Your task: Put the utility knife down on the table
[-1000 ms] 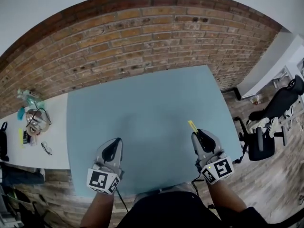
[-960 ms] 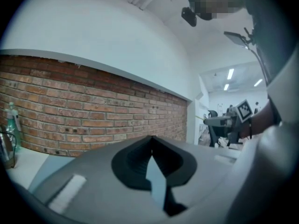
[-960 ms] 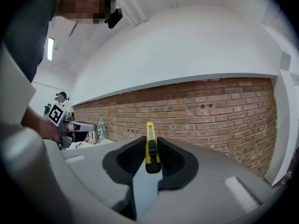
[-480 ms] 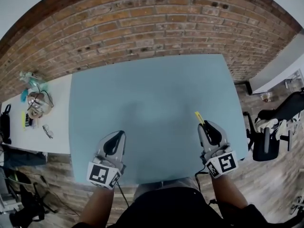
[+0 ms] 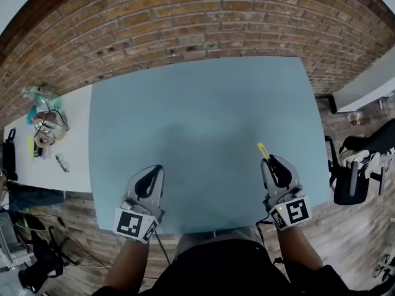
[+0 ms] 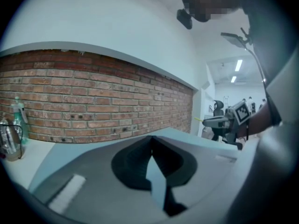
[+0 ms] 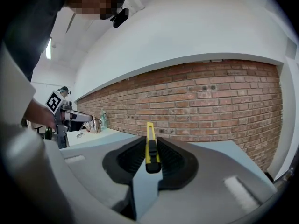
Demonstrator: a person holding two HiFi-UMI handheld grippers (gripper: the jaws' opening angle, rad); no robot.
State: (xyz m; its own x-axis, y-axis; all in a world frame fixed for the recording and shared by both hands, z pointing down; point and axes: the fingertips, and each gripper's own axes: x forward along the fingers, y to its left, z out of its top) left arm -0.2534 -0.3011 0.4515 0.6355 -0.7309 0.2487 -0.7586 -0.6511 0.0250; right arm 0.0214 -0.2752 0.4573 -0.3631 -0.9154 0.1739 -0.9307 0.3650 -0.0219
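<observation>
Brick wall (image 5: 185,17) runs behind a pale blue tabletop (image 5: 197,103), with a white side table (image 5: 68,134) of small clutter off to the left.

Our left gripper (image 5: 152,176) hangs over the near left part of the tabletop. In its own view the fingers (image 6: 133,164) meet at the tips with nothing between them, so it is clenched on nothing and has no part in this.

Further right, our right gripper (image 5: 272,165) sits above the near right part of the tabletop, not far from the edge. Its fingers (image 7: 170,164) are closed to a narrow gap and clamp the utility knife (image 7: 150,148) by the rear of its handle. The yellow body points forward past the tips (image 5: 263,151), clear of the surface.

We judge the knife light, stiff and slim, with a smooth plastic shell that could slip or pivot in a loose pinch. The slider stands between the pads, and we cannot tell whether any blade is out at the far end. The handle is the safe place to hold it. We would lower it flat to the tabletop before letting go.
</observation>
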